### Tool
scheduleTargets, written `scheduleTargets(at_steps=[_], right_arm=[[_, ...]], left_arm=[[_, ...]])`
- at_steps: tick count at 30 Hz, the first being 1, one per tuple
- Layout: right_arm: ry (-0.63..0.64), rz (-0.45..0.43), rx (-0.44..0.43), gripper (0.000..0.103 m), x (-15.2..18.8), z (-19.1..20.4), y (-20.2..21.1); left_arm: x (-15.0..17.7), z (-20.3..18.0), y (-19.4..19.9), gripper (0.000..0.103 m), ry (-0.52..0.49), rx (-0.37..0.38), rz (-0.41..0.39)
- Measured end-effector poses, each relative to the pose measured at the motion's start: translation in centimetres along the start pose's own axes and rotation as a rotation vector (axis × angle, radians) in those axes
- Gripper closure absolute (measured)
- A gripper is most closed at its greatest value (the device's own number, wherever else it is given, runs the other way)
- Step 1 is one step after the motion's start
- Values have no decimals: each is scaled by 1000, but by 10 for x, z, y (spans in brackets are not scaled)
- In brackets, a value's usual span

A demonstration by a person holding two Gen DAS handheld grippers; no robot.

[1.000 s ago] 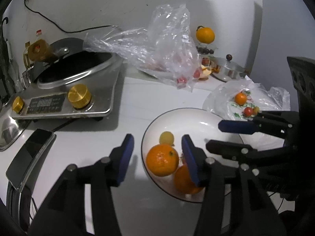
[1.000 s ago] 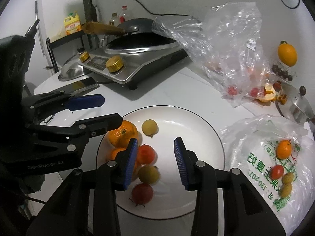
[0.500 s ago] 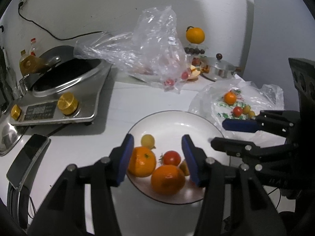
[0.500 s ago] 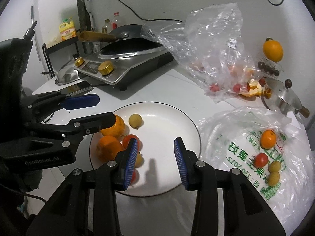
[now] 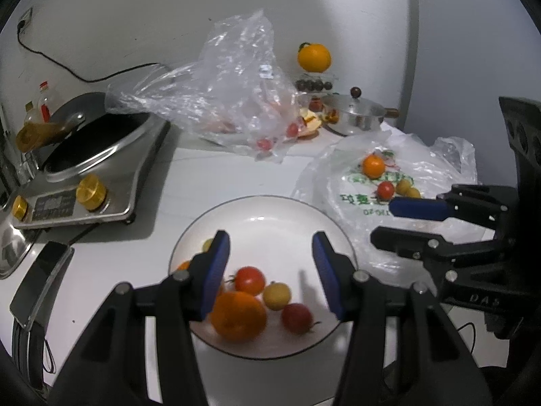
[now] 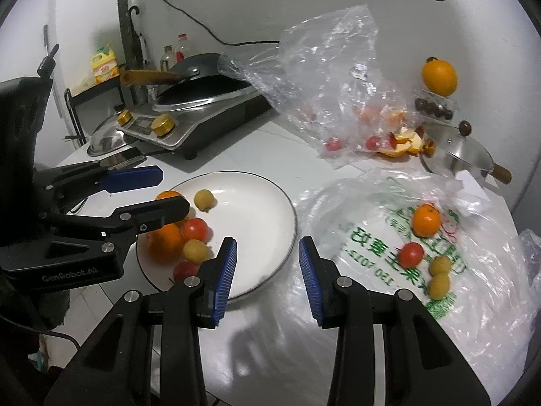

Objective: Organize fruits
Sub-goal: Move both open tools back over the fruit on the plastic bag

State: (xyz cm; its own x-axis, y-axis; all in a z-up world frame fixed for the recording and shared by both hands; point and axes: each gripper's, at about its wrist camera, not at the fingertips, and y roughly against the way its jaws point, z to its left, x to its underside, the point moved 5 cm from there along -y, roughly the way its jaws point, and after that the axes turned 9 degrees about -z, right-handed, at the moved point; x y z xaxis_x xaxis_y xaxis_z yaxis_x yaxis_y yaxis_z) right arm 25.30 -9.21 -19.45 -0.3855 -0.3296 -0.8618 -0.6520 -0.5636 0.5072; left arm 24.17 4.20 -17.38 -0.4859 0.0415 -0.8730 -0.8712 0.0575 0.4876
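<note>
A white plate [image 5: 270,216] [image 6: 257,209] holds oranges [image 5: 238,316] [image 6: 165,240], red tomatoes [image 5: 249,280] [image 6: 195,229] and small yellow fruits [image 5: 276,296] [image 6: 204,199]. A white printed bag [image 5: 358,196] [image 6: 372,247] to its right carries an orange [image 5: 373,165] [image 6: 426,220], a tomato [image 6: 410,253] and yellow fruits [image 6: 439,265]. My left gripper [image 5: 270,247] [image 6: 169,191] is open and empty above the plate's near side. My right gripper [image 6: 267,253] [image 5: 382,221] is open and empty above the plate's right rim, beside the bag.
An induction cooker with a wok [image 5: 84,155] [image 6: 199,101] stands at the left. A clear plastic bag [image 5: 230,94] [image 6: 324,77] with tomatoes lies behind the plate. A small lidded pot [image 5: 358,115] [image 6: 456,152] and an orange on a stand [image 5: 313,57] [image 6: 439,72] are at the back. A phone [image 5: 40,280] lies at left.
Both grippers have pulled back and swung right, away from the plate's fruit pile. The plate now sits lower and to the left in the right wrist view. Both stay open and empty.
</note>
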Motion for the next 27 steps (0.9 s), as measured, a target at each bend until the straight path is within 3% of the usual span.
scheduleTargets(at_steps=[27], right_arm=[[-90, -20, 85, 63, 31, -88, 38]], left_arm=[[-11, -82, -29, 51, -88, 52, 45]])
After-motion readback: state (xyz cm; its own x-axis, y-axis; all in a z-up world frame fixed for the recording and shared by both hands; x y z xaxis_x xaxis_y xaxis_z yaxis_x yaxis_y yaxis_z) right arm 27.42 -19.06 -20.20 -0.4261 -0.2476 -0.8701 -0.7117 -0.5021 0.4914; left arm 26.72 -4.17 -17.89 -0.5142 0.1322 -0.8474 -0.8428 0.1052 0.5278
